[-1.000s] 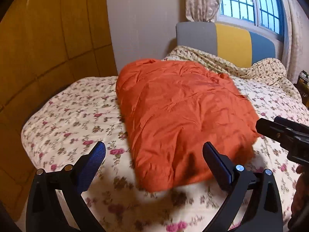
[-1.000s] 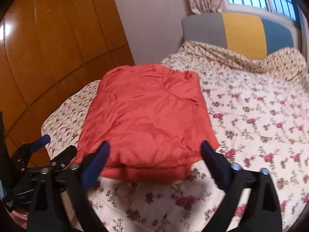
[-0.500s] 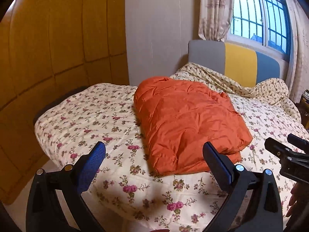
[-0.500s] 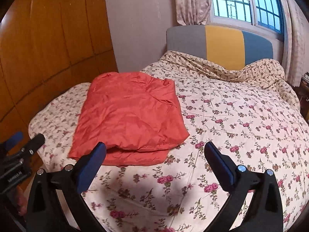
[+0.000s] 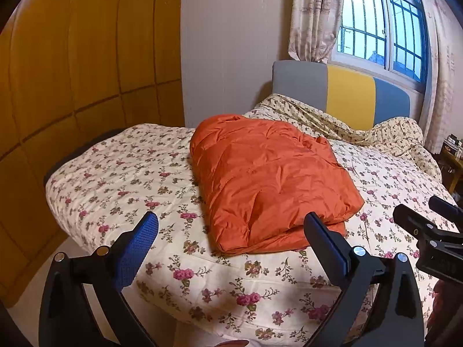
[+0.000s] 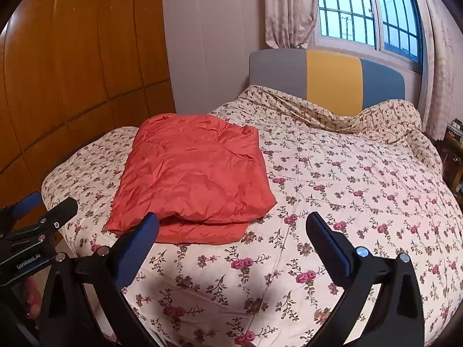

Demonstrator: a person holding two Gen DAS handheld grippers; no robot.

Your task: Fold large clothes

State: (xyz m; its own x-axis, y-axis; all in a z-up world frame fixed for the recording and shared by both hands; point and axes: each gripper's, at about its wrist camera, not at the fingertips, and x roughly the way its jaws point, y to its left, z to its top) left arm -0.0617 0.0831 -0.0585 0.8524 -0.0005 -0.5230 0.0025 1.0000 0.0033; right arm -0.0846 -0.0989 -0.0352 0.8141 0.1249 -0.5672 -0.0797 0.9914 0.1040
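An orange padded jacket (image 5: 266,179) lies folded into a thick rectangle on the floral bed cover (image 5: 121,173); it also shows in the right wrist view (image 6: 194,179), left of centre. My left gripper (image 5: 231,237) is open and empty, held back over the bed's foot edge, short of the jacket. My right gripper (image 6: 231,237) is open and empty, also back from the jacket, to its right. Each gripper shows at the edge of the other's view.
The bed cover (image 6: 361,190) spreads wide to the right. A grey, yellow and blue headboard (image 6: 332,75) stands under a window (image 6: 370,11). Wooden wardrobe panels (image 5: 72,57) line the left. A bedside stand (image 6: 454,156) is at far right.
Both grippers have pulled back and up from the folded jacket, which now looks smaller and farther away. The jacket has stayed in place on the bed.
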